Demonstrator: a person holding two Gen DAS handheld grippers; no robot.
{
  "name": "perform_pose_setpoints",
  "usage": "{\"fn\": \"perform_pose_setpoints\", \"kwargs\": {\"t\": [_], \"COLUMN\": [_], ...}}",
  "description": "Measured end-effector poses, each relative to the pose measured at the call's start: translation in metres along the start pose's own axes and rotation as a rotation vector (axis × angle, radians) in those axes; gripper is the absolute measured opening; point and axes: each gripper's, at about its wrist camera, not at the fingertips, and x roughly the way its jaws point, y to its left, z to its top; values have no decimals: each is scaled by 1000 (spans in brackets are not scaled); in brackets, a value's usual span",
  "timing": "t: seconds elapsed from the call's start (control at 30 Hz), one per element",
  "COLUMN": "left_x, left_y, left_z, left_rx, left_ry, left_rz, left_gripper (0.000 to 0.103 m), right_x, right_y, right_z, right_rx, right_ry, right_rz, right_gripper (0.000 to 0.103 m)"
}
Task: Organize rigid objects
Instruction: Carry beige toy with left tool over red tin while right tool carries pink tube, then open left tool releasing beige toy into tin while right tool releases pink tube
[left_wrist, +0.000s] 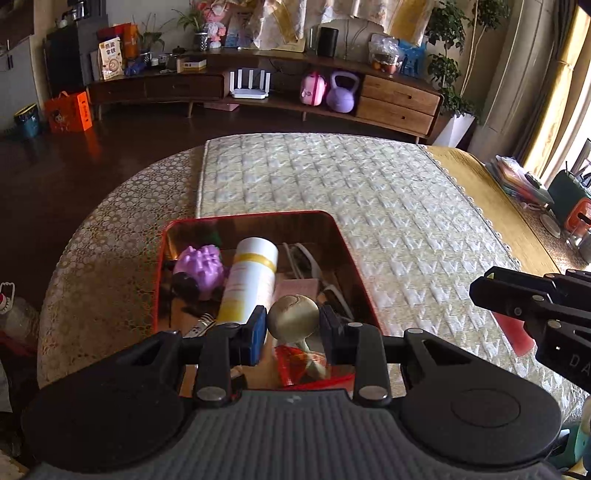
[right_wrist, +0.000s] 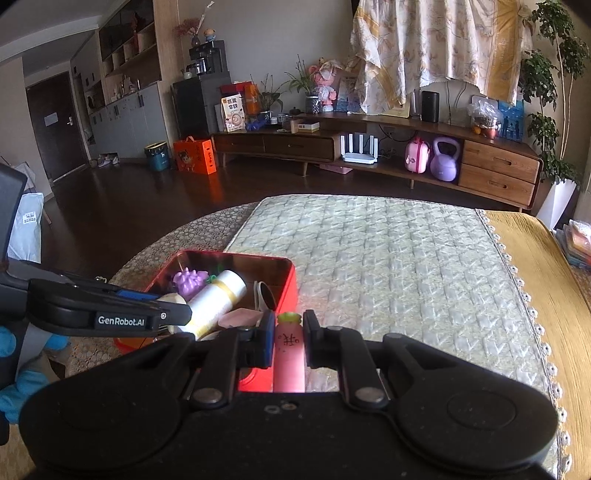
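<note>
A round knob (left_wrist: 293, 314) is pinched by the left gripper (left_wrist: 293, 334) over the red box (left_wrist: 334, 225), a pink bottle (right_wrist: 289, 354) by the right gripper (right_wrist: 289, 341) just beside it.

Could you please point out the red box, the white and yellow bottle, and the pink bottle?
red box (left_wrist: 255, 216): left wrist view, far rim.
white and yellow bottle (left_wrist: 249, 280): left wrist view, mid-body.
pink bottle (right_wrist: 289, 354): right wrist view, body.
</note>
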Motion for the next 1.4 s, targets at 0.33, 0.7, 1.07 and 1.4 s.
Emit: {"fn": "perform_pose_setpoints", "kwargs": {"t": [0.33,0.7,1.07,1.4], "left_x": [14,47,70,78], "left_y": [48,62,58,50], "left_z": [-3,1,5,-1], "left_rx": [-15,26,31,50], "left_ry": [16,47,75,94], "left_rz": [64,104,98,117], "left_gripper": [30,30,30,30], "right_x": [40,77,92,96], "right_y": [25,43,50,53], "right_z": [6,-2,-15,-20], "right_rx": [-10,-16,-22,-25], "right_ry": [30,70,113,151], "right_rz": [29,64,76,74], "right_gripper": [15,15,15,19]}}
